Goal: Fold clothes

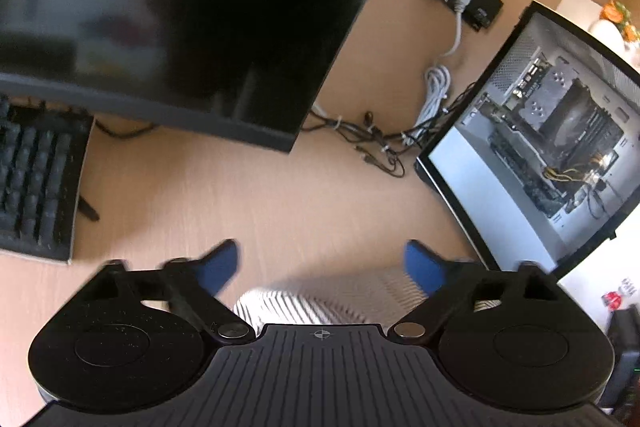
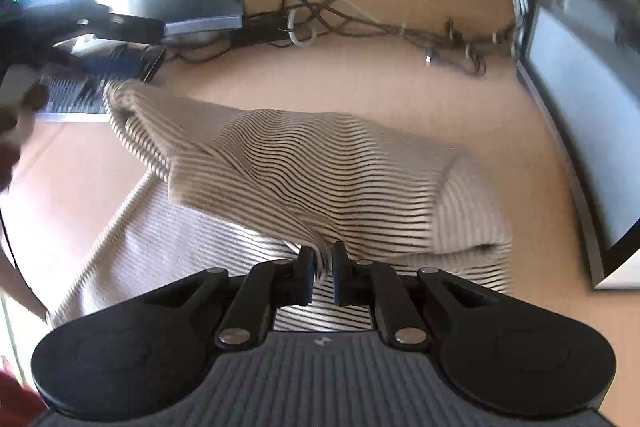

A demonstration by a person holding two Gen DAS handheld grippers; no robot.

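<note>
The right claw (image 2: 320,265) pinches the striped shirt (image 2: 320,163); the left claw (image 1: 324,263) is wide open. Pull the fold flat slowly.

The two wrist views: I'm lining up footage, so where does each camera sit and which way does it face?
Left wrist: on the left gripper, fingers spread open, facing across the desk toward the monitor and keyboard.
Right wrist: on the right gripper, fingers pinching the striped garment, facing the desk's cables.
Shared: garment, desk, monitor, cables, PC case.
</note>
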